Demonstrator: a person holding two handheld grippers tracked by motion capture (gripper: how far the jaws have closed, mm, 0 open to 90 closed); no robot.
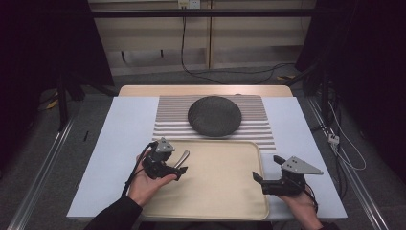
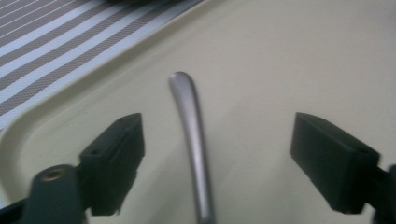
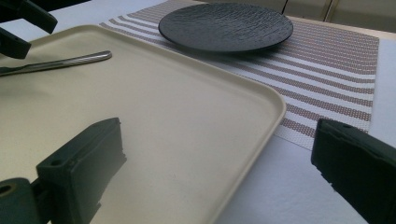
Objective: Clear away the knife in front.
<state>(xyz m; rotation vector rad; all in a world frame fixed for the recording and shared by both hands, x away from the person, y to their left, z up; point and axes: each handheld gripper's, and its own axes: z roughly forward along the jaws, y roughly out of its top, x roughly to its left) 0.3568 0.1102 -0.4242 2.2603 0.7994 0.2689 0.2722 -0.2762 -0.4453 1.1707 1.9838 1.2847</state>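
A metal utensil handle (image 1: 183, 157) lies on the left part of a beige tray (image 1: 225, 191). My left gripper (image 1: 174, 165) is open low over it. In the left gripper view the handle (image 2: 190, 130) runs up between the two jaws, which stand wide apart with a gap on each side. The utensil's other end is hidden under that gripper. My right gripper (image 1: 267, 167) is open at the tray's right edge with nothing between its jaws. In the right gripper view it (image 3: 219, 172) straddles the tray rim (image 3: 261, 126), and the handle (image 3: 65, 62) lies far left by the left gripper (image 3: 21, 23).
A dark round plate (image 1: 214, 116) sits on a striped placemat (image 1: 261, 125) just beyond the tray; the plate (image 3: 226, 25) is bare. The white table top (image 1: 124, 129) runs along both sides of the tray. Cables lie on the floor behind.
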